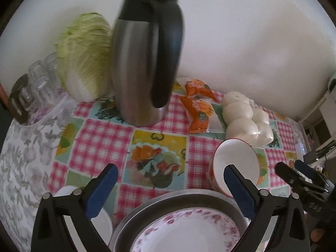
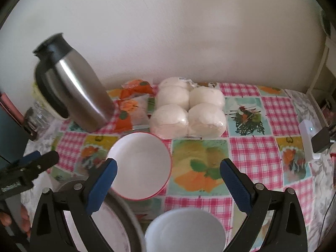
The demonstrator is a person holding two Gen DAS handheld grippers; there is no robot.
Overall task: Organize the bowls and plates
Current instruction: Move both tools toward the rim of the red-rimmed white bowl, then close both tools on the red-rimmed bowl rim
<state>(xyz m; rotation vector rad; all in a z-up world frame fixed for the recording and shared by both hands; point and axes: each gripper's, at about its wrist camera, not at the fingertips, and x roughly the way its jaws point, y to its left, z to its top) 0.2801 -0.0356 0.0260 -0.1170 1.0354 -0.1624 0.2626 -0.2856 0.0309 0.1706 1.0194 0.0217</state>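
Hovering wide apart, left gripper (image 1: 171, 185) and right gripper (image 2: 168, 180) flank red-rimmed bowl (image 2: 139, 163), holding nothing.

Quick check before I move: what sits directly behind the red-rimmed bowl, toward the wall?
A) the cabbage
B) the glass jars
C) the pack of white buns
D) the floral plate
C: in the right wrist view the pack of white buns lies just beyond the red-rimmed bowl, between it and the wall.
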